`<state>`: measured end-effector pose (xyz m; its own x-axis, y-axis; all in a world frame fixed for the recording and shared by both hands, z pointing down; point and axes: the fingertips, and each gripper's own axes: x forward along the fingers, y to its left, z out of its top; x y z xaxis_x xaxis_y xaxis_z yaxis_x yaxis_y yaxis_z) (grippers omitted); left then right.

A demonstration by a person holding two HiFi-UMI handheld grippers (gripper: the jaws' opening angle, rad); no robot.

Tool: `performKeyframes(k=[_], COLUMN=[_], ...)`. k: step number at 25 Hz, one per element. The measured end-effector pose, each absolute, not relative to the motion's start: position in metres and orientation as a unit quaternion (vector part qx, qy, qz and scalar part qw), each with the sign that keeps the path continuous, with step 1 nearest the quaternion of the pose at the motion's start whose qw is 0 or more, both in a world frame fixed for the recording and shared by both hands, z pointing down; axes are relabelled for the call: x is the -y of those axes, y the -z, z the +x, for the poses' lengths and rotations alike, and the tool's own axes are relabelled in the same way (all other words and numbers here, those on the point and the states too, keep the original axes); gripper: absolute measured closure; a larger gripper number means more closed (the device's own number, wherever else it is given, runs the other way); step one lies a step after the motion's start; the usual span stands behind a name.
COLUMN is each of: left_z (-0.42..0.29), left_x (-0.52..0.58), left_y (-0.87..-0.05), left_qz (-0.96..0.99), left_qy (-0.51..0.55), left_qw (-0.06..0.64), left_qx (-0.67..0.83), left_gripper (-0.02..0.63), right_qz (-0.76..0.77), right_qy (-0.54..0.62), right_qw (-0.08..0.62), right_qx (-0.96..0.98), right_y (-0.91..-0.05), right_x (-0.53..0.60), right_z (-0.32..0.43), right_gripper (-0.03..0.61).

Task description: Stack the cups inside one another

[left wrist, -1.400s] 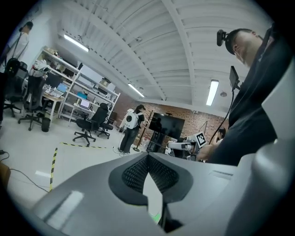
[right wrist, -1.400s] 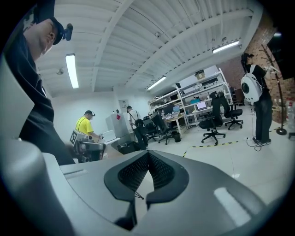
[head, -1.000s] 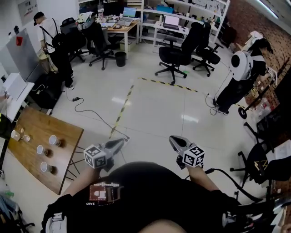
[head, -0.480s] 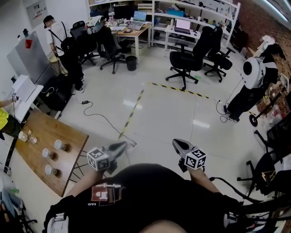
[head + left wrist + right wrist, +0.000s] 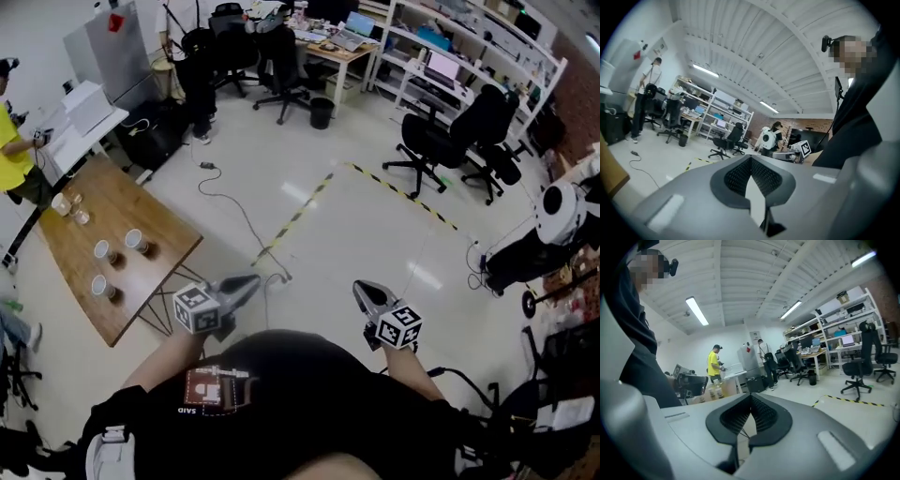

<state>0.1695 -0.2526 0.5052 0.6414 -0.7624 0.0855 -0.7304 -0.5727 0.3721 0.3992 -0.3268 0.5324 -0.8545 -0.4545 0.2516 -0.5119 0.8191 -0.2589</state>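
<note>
Three paper cups stand apart on a wooden table (image 5: 159, 272) at the left of the head view: one cup (image 5: 137, 241) nearest the floor side, a second cup (image 5: 101, 250) beside it, and a third cup (image 5: 99, 286) closer to me. My left gripper (image 5: 253, 279) hangs in front of my body, shut and empty, well right of the table. My right gripper (image 5: 358, 287) is also shut and empty, over the open floor. The right gripper view shows cups (image 5: 711, 391) far off on the table.
Two small glasses (image 5: 67, 206) stand at the table's far end, where a person in yellow (image 5: 14, 155) stands. A cable (image 5: 234, 211) and yellow-black tape (image 5: 300, 214) lie on the floor. Office chairs (image 5: 441, 141), desks and a white robot (image 5: 562, 211) stand farther off.
The head view has swung left, so the table and cups sit farther into the picture and nearer my left gripper. Both grippers stay shut and empty in front of me.
</note>
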Motion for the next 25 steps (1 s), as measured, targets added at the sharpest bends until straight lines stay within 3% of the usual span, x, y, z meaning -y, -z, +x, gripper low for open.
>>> performKeyframes(k=[5,12,18,25], left_z=[0.086,-0.068,-0.188,-0.269], left_x=[0.195,0.078,-0.009,-0.059], left_y=[-0.518,-0.524,-0.522,-0.517], left_qz=[0.8,0.701,0.652,0.587], left_qy=[0.07,0.116,0.114,0.139], left_qw=[0.211,0.198,0.18,0.17], left_qx=[0.558,0.675,0.728,0.78], left_gripper=[0.612,0.612,0.612,0.612], right_qz=[0.108,-0.041,-0.11,-0.187], right_qy=[-0.145,-0.116,-0.097,-0.082], right_qw=[0.127,0.159,0.152,0.175], right_qx=[0.975,0.98,0.978,0.963], right_y=[-0.54,-0.534,-0.516,-0.522], right_x=[0.33,0.271,0.217,0.175], right_z=[0.294,0.092,-0.072,-0.171], right_gripper=[0.565,0.565,0.565,0.565])
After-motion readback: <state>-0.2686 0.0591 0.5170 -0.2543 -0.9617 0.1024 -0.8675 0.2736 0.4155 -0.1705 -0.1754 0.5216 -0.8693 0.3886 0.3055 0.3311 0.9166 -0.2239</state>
